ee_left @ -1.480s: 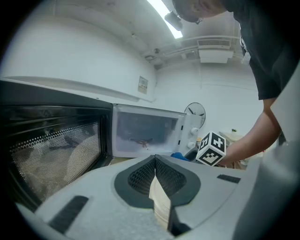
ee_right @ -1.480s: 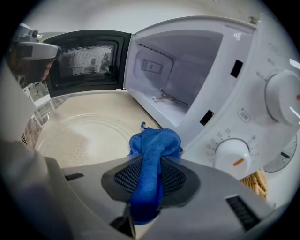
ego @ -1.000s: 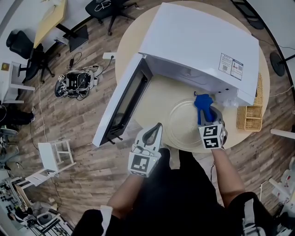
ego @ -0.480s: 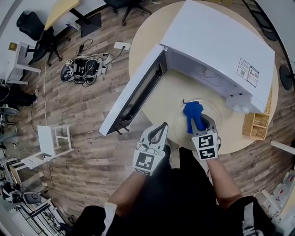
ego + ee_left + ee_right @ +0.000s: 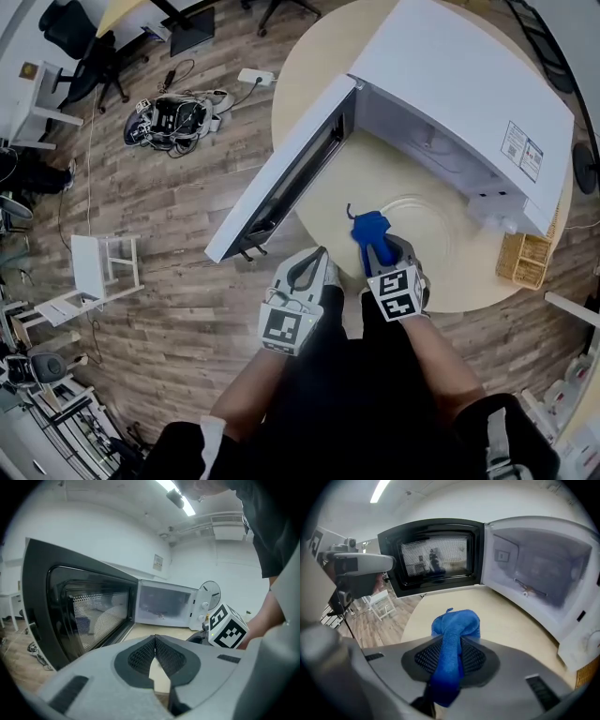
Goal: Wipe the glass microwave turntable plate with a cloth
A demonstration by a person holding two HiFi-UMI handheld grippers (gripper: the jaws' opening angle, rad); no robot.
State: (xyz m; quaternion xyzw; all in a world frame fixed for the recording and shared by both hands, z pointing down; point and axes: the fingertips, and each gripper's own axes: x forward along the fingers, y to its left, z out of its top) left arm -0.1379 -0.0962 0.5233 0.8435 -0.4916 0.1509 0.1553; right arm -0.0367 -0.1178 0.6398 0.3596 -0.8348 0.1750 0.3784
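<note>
Here our left gripper (image 5: 320,255) hangs pinched closed with nothing in it. Our right gripper (image 5: 377,249) clamps a blue cloth (image 5: 367,229) at the left rim of the glass turntable plate (image 5: 429,228), which lies on the round table (image 5: 342,192) before the open microwave (image 5: 459,84).

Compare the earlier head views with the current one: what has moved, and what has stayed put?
The right tongs, shut on the blue cloth, swept leftward across the glass plate, from its far right side to its left rim. The left tongs stayed shut, empty and off the plate; the microwave door stayed open.
</note>
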